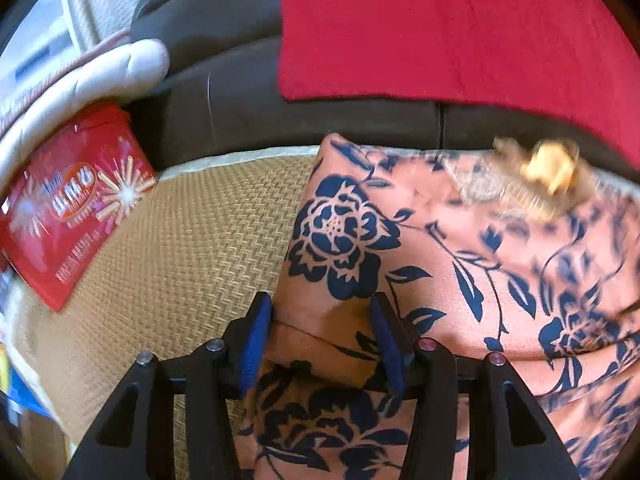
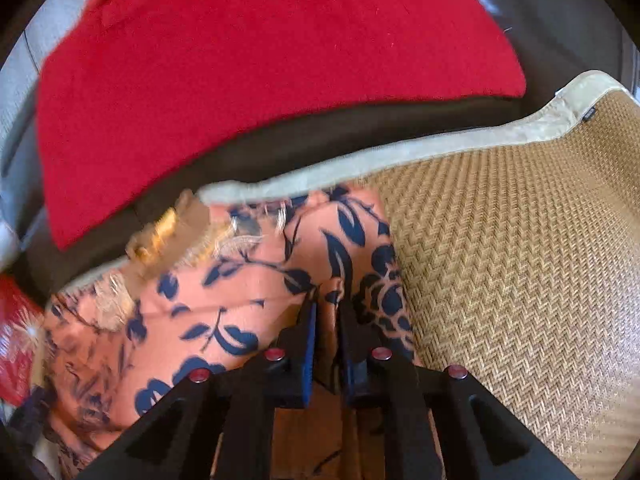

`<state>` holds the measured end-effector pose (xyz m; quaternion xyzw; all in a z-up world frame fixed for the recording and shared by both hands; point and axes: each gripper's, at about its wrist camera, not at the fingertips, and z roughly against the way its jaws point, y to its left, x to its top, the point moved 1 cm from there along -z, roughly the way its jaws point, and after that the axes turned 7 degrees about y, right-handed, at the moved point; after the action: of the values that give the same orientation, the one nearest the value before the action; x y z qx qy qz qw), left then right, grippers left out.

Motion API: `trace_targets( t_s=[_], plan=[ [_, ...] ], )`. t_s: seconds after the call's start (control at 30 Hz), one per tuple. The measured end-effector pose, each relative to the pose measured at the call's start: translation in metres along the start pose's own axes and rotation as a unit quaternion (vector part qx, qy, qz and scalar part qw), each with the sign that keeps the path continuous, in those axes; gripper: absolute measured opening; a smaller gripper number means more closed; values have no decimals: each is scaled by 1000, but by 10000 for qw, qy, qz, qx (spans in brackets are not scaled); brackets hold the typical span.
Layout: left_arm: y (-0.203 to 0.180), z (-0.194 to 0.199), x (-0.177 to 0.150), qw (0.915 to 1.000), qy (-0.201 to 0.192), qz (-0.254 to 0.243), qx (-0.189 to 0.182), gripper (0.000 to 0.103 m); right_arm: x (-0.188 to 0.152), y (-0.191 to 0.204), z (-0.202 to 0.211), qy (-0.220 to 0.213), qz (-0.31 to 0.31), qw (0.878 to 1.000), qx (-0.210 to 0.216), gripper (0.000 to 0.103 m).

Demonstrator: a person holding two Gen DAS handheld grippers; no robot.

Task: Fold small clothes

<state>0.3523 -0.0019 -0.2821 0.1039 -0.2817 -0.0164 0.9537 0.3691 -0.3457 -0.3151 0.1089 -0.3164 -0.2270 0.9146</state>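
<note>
An orange garment (image 1: 440, 260) with a navy flower print lies rumpled on a woven straw mat (image 1: 192, 240). It has a blurred golden trim (image 1: 548, 176) near its far edge. My left gripper (image 1: 320, 304) hangs over the garment's left edge. Its blue pads (image 1: 256, 332) stand apart with flat cloth between them, and I see no pinch. In the right wrist view the same garment (image 2: 240, 300) stretches to the left. My right gripper (image 2: 328, 304) is shut on a narrow upright fold at its right edge, beside the bare mat (image 2: 520, 260).
A red cloth (image 1: 440, 28) (image 2: 240, 60) is draped over the dark sofa (image 1: 224, 92) behind the mat. A red snack box (image 1: 76, 208) and a white padded item (image 1: 100, 76) lie at the left. The mat's pale border (image 2: 440, 144) runs along the sofa.
</note>
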Motion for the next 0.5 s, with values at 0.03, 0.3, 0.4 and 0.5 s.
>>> trace_targets(
  t_s=[0.03,0.3,0.4,0.5],
  plan=[
    [-1,2,0,10000,-19,-30,5,52,2,-1,4,19,-50,10000,44,16],
    [8,44,3,9928,-824,400,-765,53,-5,2,75,-782,169,9944,684,17],
    [-7,47,3,9913,-844,192,-990,60,-12,11,71,-522,231,9931,1028,17],
    [-26,33,0,9929,-360,-60,-1136,63,-21,24,57,-139,392,9927,1131,17]
  ],
)
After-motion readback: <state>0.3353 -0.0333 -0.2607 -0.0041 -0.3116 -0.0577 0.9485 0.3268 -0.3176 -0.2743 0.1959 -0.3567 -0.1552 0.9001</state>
